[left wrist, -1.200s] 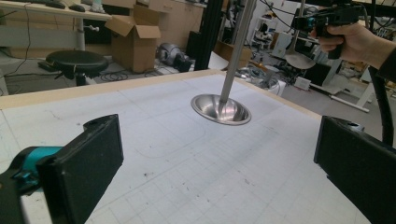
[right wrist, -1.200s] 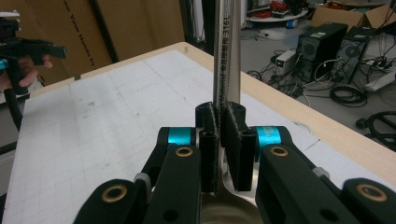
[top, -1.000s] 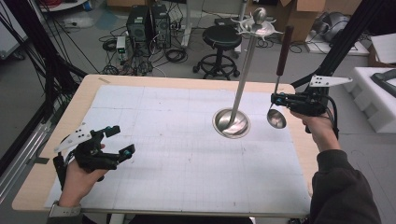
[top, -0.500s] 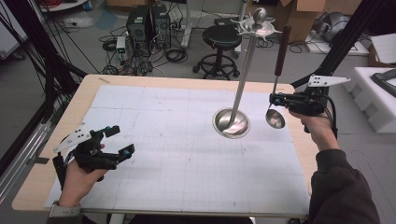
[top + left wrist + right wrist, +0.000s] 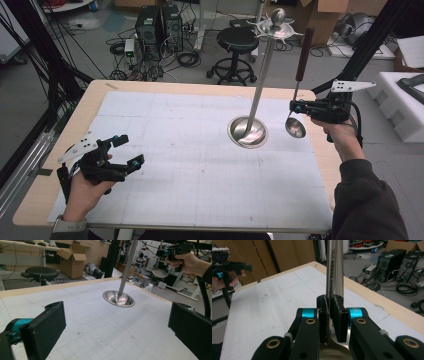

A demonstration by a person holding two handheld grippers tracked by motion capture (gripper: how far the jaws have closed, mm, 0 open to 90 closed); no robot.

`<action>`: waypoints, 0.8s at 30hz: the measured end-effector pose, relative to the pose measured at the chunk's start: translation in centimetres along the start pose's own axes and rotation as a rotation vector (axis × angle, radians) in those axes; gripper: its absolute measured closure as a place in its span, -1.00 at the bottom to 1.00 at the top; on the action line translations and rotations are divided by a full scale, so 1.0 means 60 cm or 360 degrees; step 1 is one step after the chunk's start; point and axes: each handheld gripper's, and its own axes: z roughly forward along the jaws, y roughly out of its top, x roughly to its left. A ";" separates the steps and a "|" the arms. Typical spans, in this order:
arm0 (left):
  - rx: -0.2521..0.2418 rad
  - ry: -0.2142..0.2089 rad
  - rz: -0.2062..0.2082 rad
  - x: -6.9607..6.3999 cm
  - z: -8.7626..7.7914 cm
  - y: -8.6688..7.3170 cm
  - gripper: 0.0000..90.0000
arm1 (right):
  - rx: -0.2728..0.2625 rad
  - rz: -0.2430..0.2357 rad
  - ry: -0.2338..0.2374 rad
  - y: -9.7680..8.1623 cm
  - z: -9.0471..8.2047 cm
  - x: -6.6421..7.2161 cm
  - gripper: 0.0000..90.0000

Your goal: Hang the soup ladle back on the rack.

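One ladle, one stand, two claws.

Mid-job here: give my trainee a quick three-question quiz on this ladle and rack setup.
1. What does the right gripper hold?
2. True or false: the left gripper is closed on the stand's pole.
3. Where does the ladle's bowl hang: A) right of the stand's base, B) inside it, C) on its hooks?

Key:
1. The ladle, by its metal stem.
2. False; its jaws are open and empty.
3. A.
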 end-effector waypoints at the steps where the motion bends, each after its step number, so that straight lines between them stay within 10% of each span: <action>1: -0.0001 0.0000 0.0001 0.000 0.000 0.000 -0.96 | 0.0005 0.0002 0.0005 0.000 0.002 0.000 0.87; 24: -0.0001 0.0001 0.0002 0.001 0.000 0.000 -0.96 | -0.0014 0.0045 0.0013 0.000 -0.004 -0.008 0.87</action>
